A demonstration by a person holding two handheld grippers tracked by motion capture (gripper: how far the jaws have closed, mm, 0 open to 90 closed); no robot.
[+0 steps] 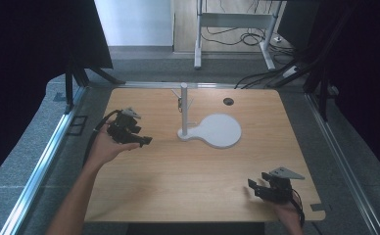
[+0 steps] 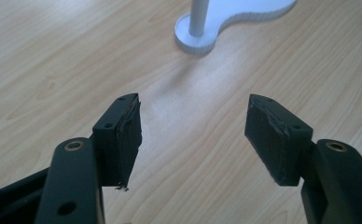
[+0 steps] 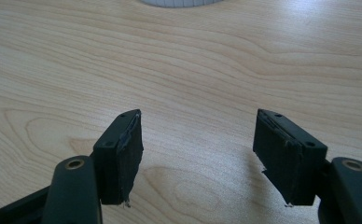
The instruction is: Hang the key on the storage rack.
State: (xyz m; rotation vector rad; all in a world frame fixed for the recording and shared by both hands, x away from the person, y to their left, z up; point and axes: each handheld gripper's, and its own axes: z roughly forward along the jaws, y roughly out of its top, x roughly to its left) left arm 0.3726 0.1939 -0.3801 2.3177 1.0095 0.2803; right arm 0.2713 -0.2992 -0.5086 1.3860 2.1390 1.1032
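While the person's left forearm is reaching in from the bottom of the high view, the left hand-held gripper (image 1: 144, 141) is hovering over the left part of the light wooden surface (image 1: 193, 181), its black jaws pointing toward the middle. In the left gripper view those jaws are standing wide apart with nothing between them, only bare wood grain showing in the gap. Just ahead of them, the white stand with a flat rounded base and an upright grey post (image 2: 202, 28) is sitting on the surface, near the left hand-held gripper but not touching it. In the high view this stand (image 1: 217, 131) is resting at the middle of the surface toward the far side, its post rising from the narrow left end of the base, with thin pegs branching near the top.

The right hand-held gripper (image 1: 254, 188) is sitting low at the near right corner of the surface, well apart from the stand, with a grey three-cornered plate on top. In the right gripper view its jaws are likewise spread apart and holding nothing, and the curved white edge of the stand's base (image 3: 181, 2) is peeking in at the top. A small dark round hole (image 1: 228, 101) is showing in the surface beyond the stand.
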